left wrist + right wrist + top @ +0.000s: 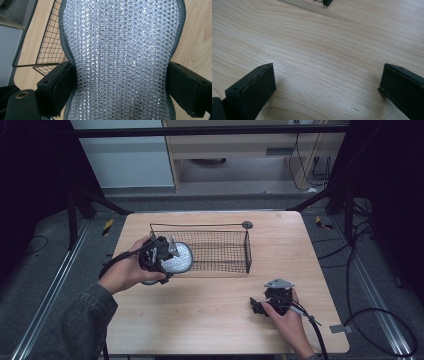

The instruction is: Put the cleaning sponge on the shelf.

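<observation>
Both black fingers (58, 87) of the left gripper (159, 256) press against the sides of a silver mesh pad (120, 60), squeezing it in at a waist so that its grey-edged body bulges wider above and below the clamp. From the left gripper view the pad's shiny woven surface stretches upward away from the camera, with the wire basket (50, 47) off to the left behind it and the wooden table (197, 37) on the right. From the high view the person's left hand (131, 270) holds this gripper over the left part of the table (200, 300), and the pad (179, 258) sits at the left end of the wire basket (215, 247), overlapping the basket's near-left corner; whether it rests on the rim or hangs just above it cannot be told. The basket is a long, low, dark mesh box lying across the far middle of the table. Well apart from it, near the front right, the person's right hand (287, 317) holds the right gripper (272, 300) low over the wood. In the right gripper view its jaws stand wide apart with nothing between them, bare wood grain (324, 55) running beneath, and a dark corner of the basket (327, 2) peeks in at the top edge.
</observation>
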The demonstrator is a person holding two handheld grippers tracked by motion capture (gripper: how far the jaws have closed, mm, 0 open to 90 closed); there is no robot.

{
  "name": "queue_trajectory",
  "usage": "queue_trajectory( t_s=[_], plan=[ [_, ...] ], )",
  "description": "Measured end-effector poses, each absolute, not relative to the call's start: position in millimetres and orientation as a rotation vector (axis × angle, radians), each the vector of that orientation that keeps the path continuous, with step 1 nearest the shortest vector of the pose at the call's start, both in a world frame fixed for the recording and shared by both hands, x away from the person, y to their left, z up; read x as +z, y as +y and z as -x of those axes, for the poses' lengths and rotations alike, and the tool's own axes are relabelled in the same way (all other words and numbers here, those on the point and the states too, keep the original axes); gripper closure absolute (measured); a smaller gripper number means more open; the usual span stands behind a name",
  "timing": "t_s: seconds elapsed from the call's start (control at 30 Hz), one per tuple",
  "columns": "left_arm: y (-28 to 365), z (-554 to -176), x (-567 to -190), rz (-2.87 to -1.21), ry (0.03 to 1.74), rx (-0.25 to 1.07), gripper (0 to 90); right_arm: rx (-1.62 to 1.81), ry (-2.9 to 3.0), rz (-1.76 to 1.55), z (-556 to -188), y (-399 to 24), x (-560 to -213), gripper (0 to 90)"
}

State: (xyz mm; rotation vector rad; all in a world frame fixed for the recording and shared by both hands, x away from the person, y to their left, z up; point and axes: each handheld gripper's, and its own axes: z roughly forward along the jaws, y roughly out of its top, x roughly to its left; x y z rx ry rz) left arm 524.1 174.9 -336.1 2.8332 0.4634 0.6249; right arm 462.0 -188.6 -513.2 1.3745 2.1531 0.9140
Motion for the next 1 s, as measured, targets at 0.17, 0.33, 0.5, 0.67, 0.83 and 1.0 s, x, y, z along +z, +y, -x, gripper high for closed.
queue_trajectory(
  t_s=[0.17,0.33,0.5,0.67,0.83,1.0],
  plan=[
    [174,-527,-335,-2.835,0.468,0.631,12.3,0.913,2.153,-1.374,-462,-189,-513,0.4],
    [174,-531,-334,-2.821,0.487,0.652,12.6,0.913,2.153,-1.373,-462,-189,-513,0.4],
    [176,-535,-335,-2.816,0.496,0.657,12.7,0.913,2.153,-1.375,-462,-189,-513,0.4],
    [179,-544,-334,-2.813,0.491,0.701,12.8,0.914,2.153,-1.374,-462,-189,-513,0.4],
    [180,-556,-332,-2.809,0.496,0.720,12.8,0.913,2.153,-1.374,-462,-189,-513,0.3],
    [179,-567,-332,-2.809,0.488,0.750,12.8,0.914,2.153,-1.375,-462,-188,-513,0.4]
  ],
)
